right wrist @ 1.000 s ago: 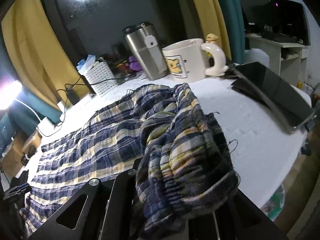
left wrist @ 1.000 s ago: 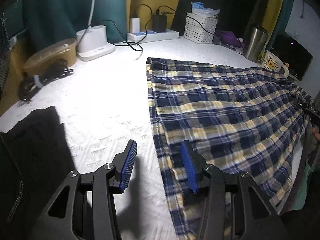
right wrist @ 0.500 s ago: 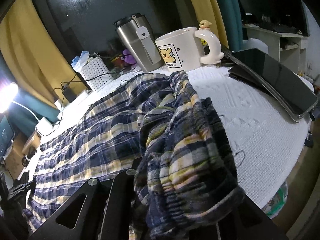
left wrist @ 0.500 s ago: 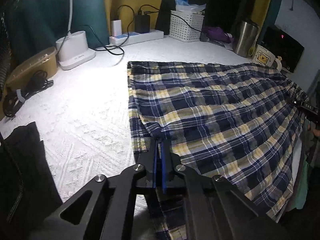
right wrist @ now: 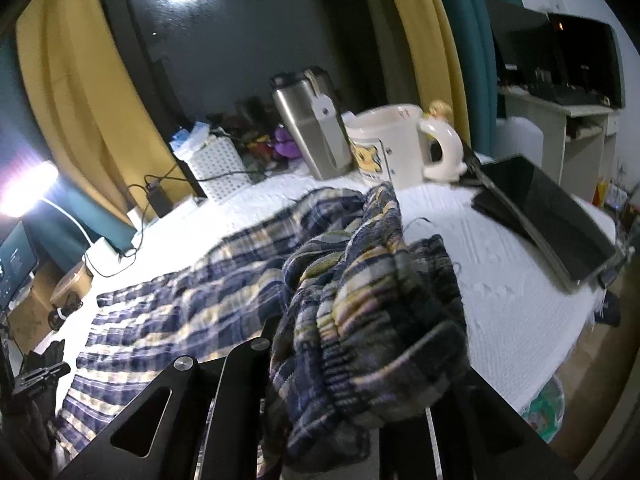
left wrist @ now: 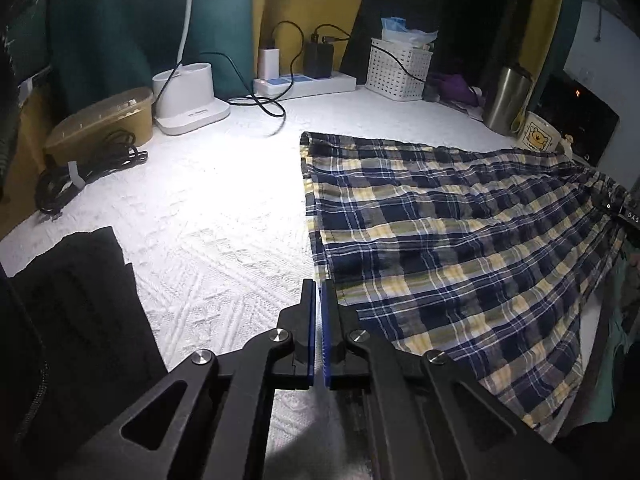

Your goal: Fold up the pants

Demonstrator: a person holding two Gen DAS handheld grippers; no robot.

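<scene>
- The navy, white and yellow plaid cotton pants [left wrist: 452, 236] lie spread flat across the white textured counter [left wrist: 208, 216], hem end toward the left gripper [left wrist: 318, 292], elastic waistband toward the right gripper [right wrist: 360, 364].
- The left gripper's blue-padded jaws are pressed together at the near hem corner; whether fabric is pinched between them cannot be told.
- It points steeply down at the counter, beside a black folded garment [left wrist: 76, 304].
- The right gripper pinches the bunched waistband, which drapes over its jaws and hides the fingertips.
- It tilts downward, the waistband raised off the counter, near a black tablet [right wrist: 548, 216], a cream bear-print mug [right wrist: 392, 148] and a steel tumbler [right wrist: 312, 128].
</scene>
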